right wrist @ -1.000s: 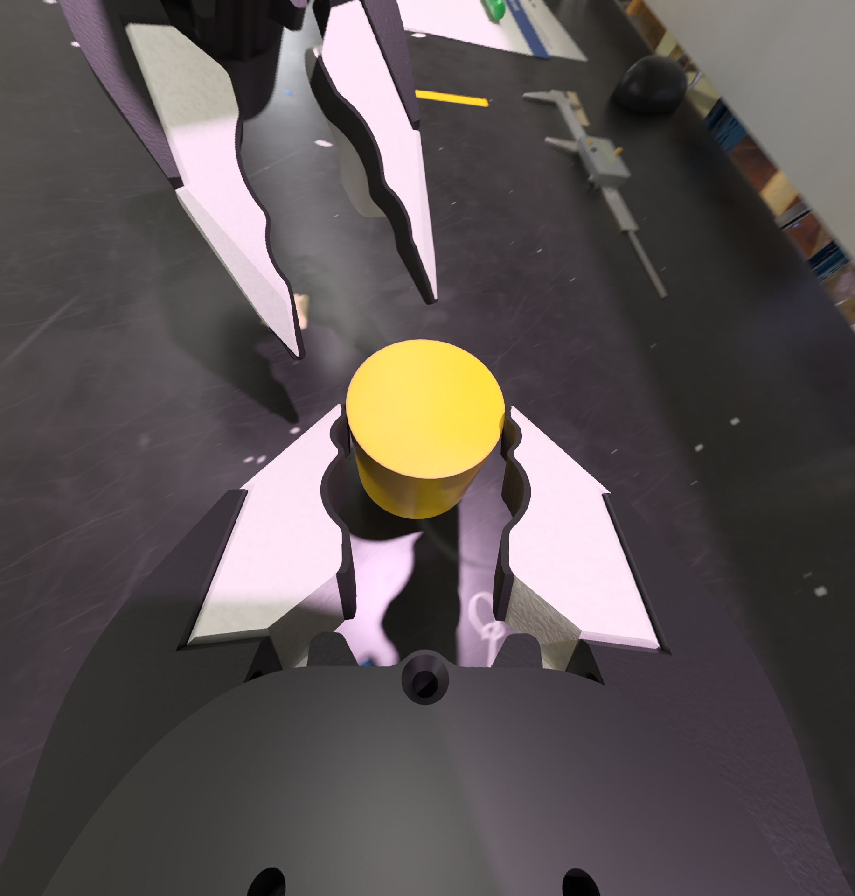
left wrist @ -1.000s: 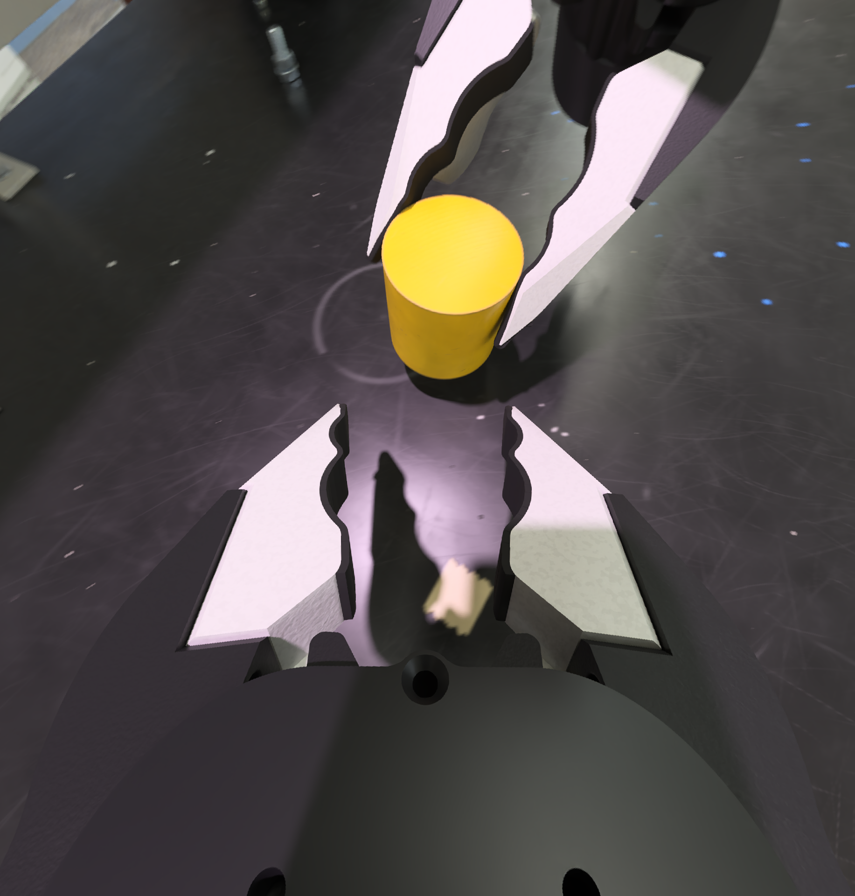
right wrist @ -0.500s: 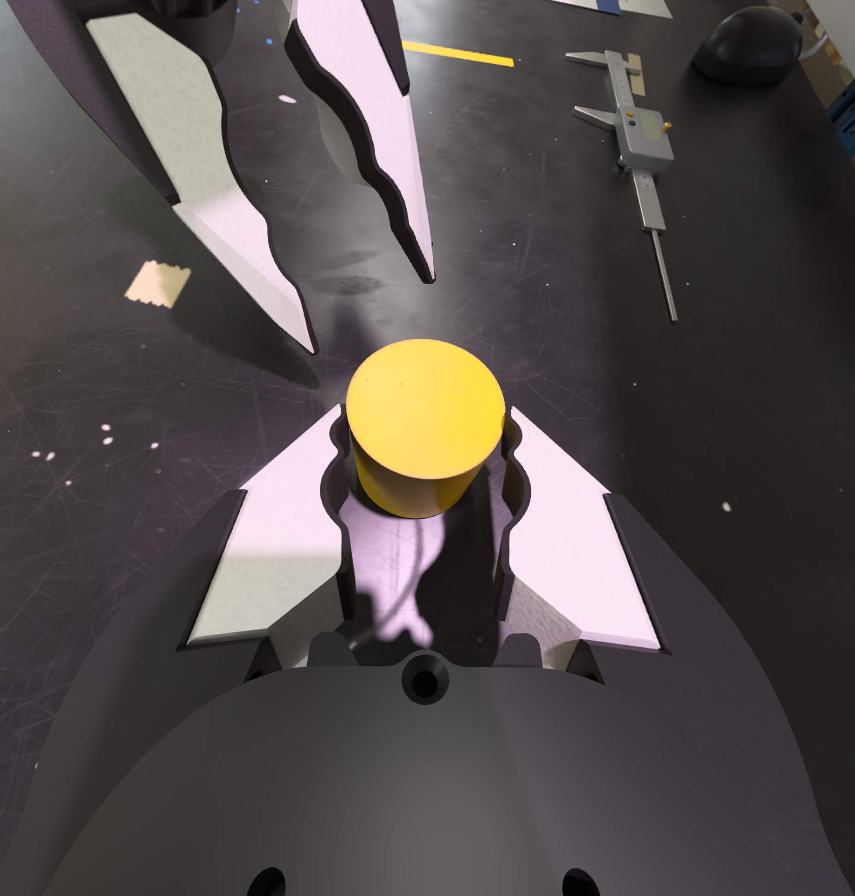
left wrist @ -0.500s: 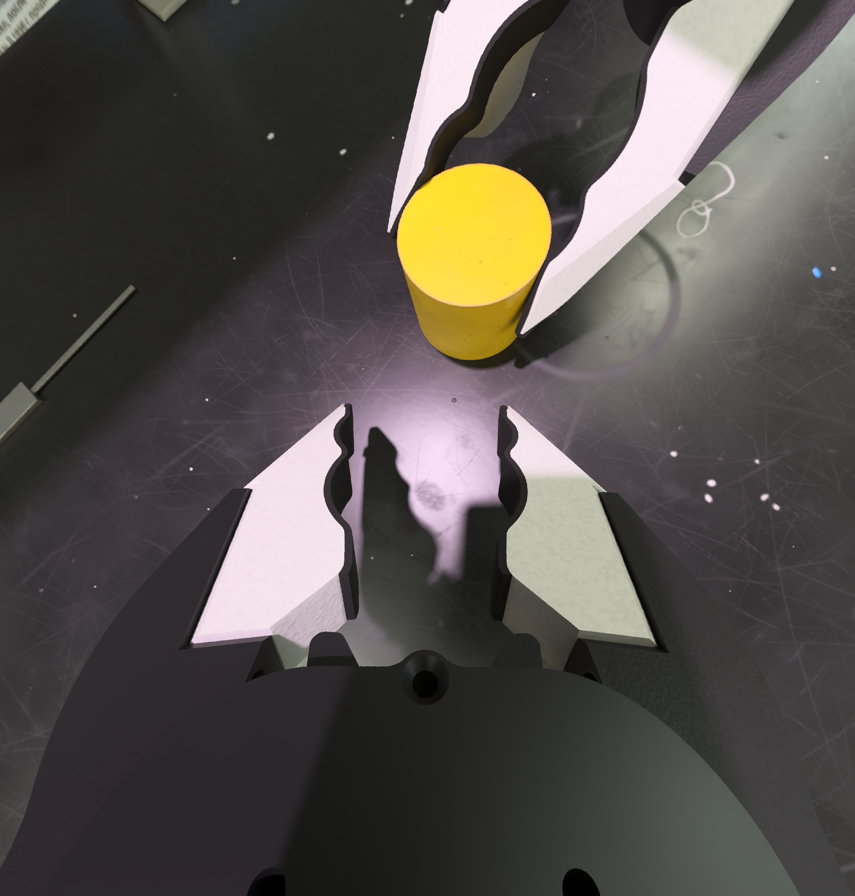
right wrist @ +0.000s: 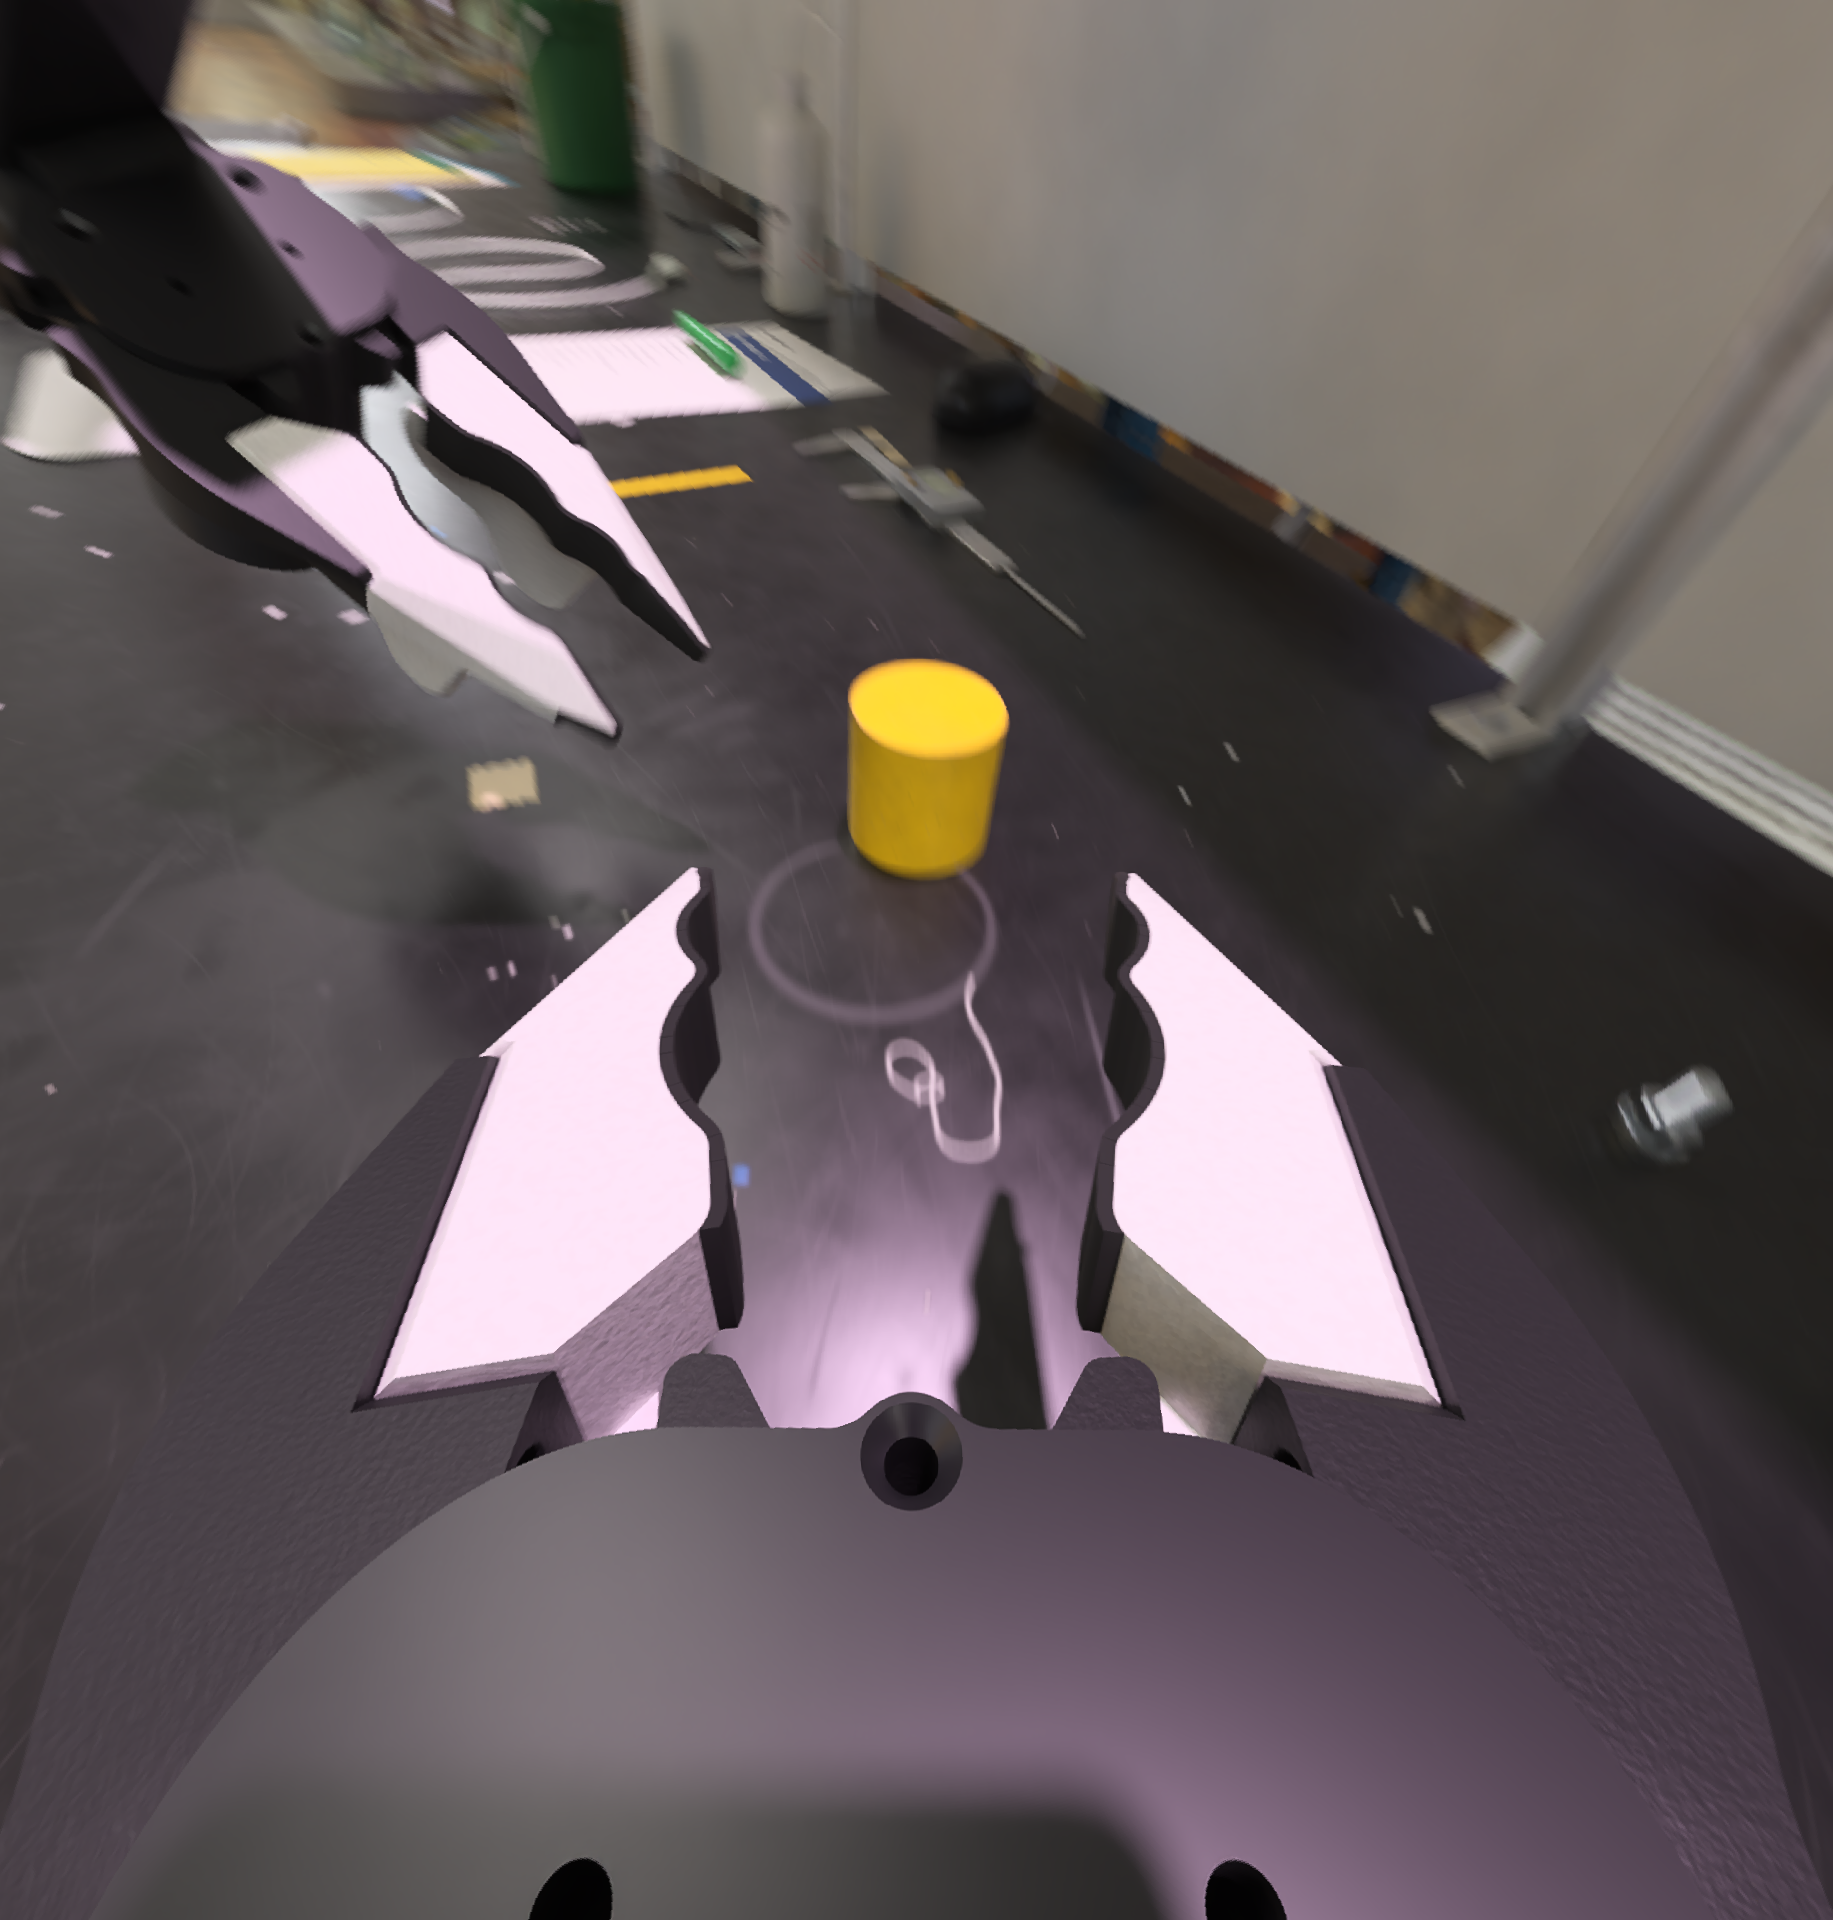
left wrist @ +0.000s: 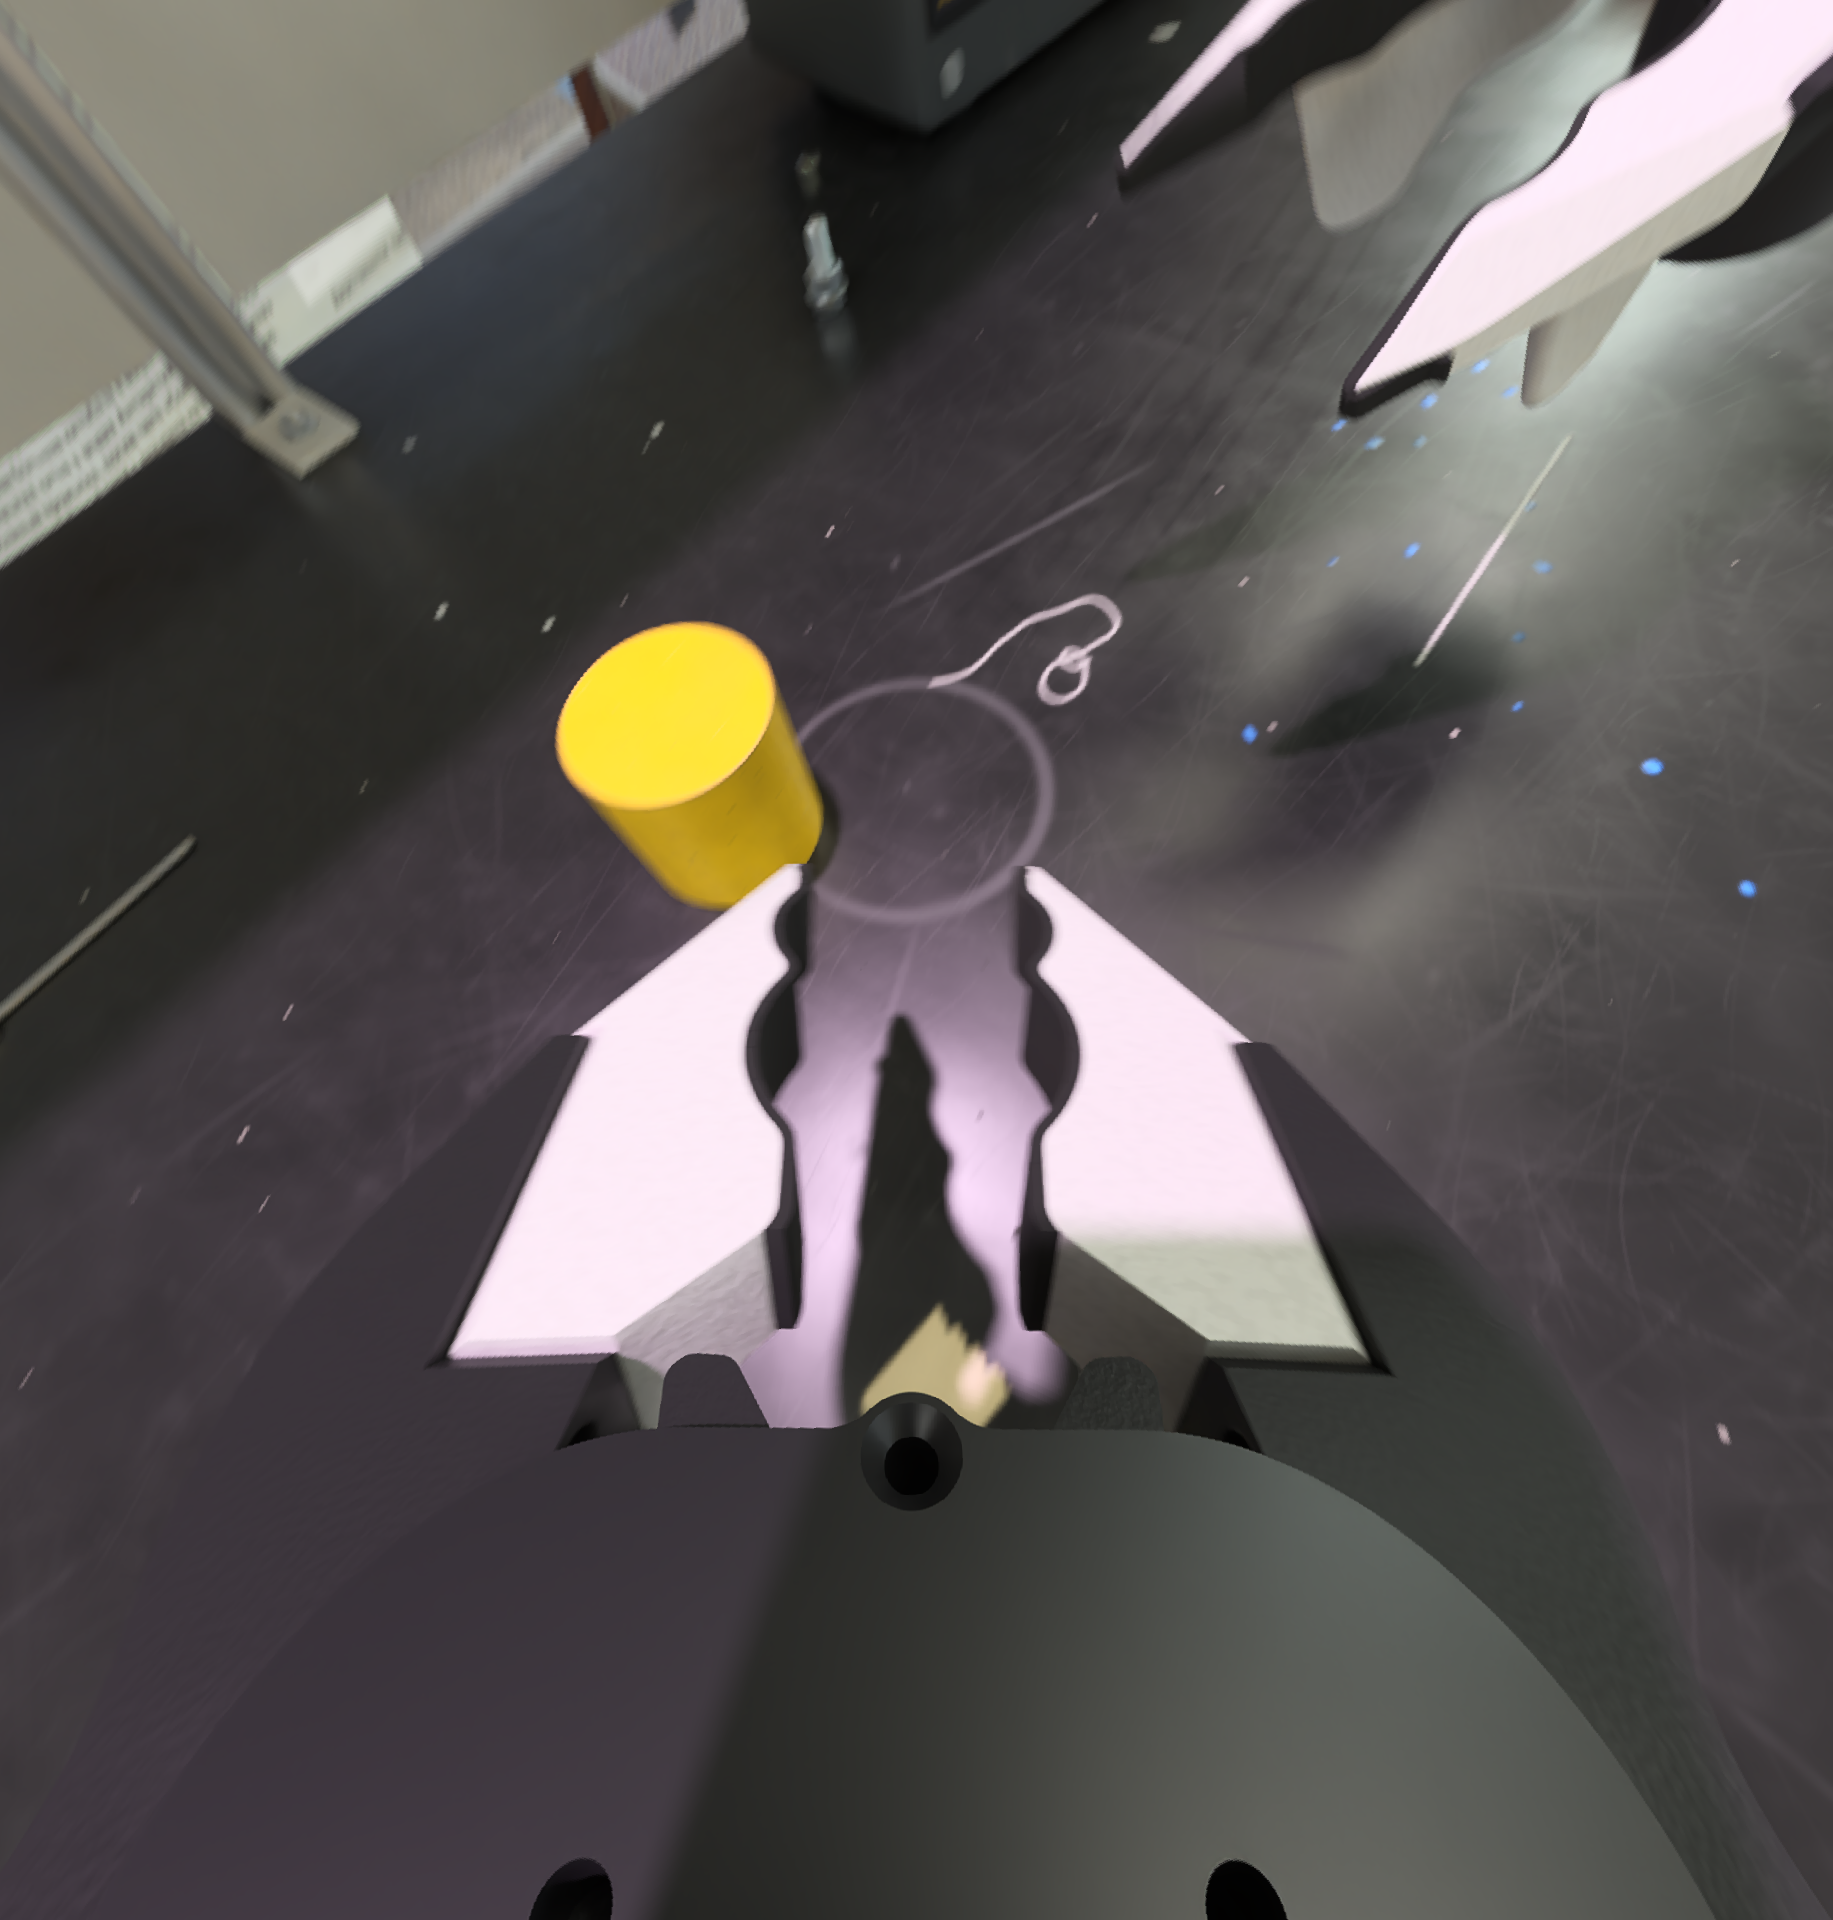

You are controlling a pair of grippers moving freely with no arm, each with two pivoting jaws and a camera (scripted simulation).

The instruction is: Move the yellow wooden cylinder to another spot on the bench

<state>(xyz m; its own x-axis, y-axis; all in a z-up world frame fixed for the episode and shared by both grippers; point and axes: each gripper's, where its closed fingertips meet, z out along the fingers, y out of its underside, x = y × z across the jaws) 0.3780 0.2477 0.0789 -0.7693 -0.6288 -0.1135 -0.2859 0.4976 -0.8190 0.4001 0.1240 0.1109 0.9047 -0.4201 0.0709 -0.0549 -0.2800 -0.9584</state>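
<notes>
From my right gripper (right wrist: 912,914) I see its fingers spread wide with nothing between them. The yellow cylinder (right wrist: 926,781) stands upright on the dark bench (right wrist: 216,935) ahead, touching the far edge of a faint ring mark (right wrist: 874,933). The left gripper (right wrist: 650,675) hovers up to the left, clear of it.

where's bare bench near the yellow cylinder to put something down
Bare bench lies between the yellow wooden cylinder and the metal post foot, and inside the faint ring in front of the cylinder. The far end is crowded: calipers, papers, green bottle. A bolt sits at right.
</notes>
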